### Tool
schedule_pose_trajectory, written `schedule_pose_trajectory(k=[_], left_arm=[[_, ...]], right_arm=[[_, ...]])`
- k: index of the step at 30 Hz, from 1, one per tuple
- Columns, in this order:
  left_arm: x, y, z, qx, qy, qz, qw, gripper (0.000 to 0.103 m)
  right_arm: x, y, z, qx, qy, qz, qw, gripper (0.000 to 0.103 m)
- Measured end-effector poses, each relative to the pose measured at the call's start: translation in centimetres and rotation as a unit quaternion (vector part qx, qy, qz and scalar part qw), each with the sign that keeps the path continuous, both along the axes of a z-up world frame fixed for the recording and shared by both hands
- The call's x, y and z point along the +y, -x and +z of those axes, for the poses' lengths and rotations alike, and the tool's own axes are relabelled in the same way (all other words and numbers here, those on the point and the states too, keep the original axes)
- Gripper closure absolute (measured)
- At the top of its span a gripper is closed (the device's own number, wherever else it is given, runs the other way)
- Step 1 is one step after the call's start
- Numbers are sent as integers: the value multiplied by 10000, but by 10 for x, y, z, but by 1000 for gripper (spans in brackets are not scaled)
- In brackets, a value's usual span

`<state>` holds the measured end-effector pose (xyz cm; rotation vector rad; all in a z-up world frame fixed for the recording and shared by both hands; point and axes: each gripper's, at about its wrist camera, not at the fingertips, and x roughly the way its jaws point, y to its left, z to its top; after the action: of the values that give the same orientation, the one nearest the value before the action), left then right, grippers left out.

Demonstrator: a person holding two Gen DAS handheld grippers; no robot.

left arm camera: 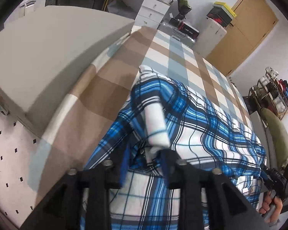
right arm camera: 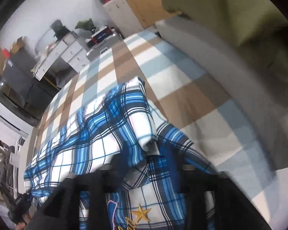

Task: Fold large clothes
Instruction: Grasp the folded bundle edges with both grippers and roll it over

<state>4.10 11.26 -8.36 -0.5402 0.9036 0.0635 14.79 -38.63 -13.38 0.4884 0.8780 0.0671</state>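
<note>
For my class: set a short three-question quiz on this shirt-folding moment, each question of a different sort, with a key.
1. True or false: the blue plaid shirt lies on a checked bedspread of tan, white and pale blue squares.
2. Multiple choice: what is embroidered on the shirt near the right gripper? A) a gold star B) a red heart C) a green leaf
3. Fill in: in the left wrist view a rolled white fold of fabric sits at the tips of the left gripper, and the sleeve at the right edge is ____ in colour.

Key: 1 true; 2 A, the gold star; 3 olive green.
</note>
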Motion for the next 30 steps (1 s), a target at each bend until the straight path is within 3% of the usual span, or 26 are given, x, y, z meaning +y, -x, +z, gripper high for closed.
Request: schedule_pose_trajectory(k=[4,7,10,13,16,19,22,24,26,27,30], left_arm=[[8,14,19,-363,-57,181,9992,68],[-1,18,36,-664,-180,1,9976,67],[-19,16,44,-872,-398,-363,9947,65],[-24,15,45,-988,-346,-458,9934,61],[-39,13,40,-888,-347,-866,9917,57],[-62,8,22,-428,-382,-1480,9873,57],[-69,12,6,-271,-29,-1737,9844,56],[-66,12,-8,-162,537,-1722,9835,55],[-63,7,-26,-17,1305,-1668,9773,55],[-64,5,-30,-7,1510,-1650,9747,55],[-70,3,-29,-241,1437,-1581,9766,59]], right_arm=[[-9,19,23,-430,167,-32,9989,46],[-8,30,29,-697,-236,414,9964,46],[-3,28,17,-483,-1056,1039,9878,44],[16,26,3,-173,-1181,1415,9827,44],[49,22,-8,-2,-1112,1924,9750,43],[84,20,-21,142,-1016,2348,9666,43],[104,23,-22,32,-701,2532,9649,43],[109,22,-21,54,-623,2603,9635,43],[105,19,-25,103,-849,2571,9626,43],[104,16,-25,121,-926,2560,9621,43],[96,12,-27,148,-1239,2569,9584,43]])
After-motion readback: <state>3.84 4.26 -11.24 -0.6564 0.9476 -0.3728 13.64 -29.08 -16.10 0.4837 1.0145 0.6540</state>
